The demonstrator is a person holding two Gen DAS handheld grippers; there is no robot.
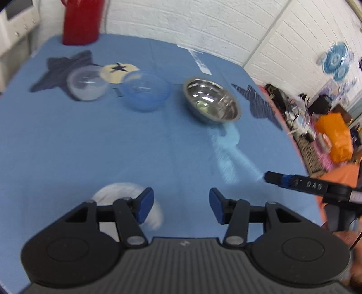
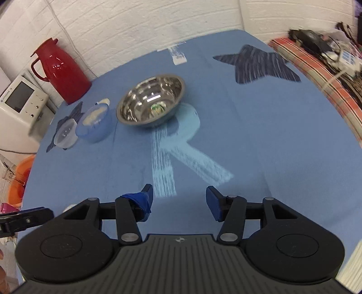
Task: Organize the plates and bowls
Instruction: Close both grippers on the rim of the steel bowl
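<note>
- Left tool point(image 1: 181, 208): jaws wide apart, nothing between them, held low over the near edge of the table point(image 1: 90, 147). Probably staged for a pick.
- White round thing point(image 1: 144, 217) sits on the cloth just under and behind the left tool's left finger. Blurred; could be a plate or a small bowl, cannot tell. It is the closest item, so likely the left tool's target.
- Right tool point(image 2: 178, 201): jaws also apart, empty, hovering above the cloth near a pale letter R point(image 2: 178, 153) printed on it. Blue tape is wrapped on its left finger, likely for grip.
- The right tool's tip shows in the left view at the right edge, so the two tools are side by side, both facing the bowls.
- Metal bowl point(image 2: 150, 104): upright, mid-table, at the top of the R, straight ahead of the right tool.
- Blue bowl point(image 1: 146, 90) and clear bowl point(image 1: 87, 82): further left, just beside each other; the clear one sits on a dark star print. The three bowls are in a loose row, not stacked yet.
- Red jug point(image 1: 80, 21) stands at the far edge by the wall, out of the way.
</note>
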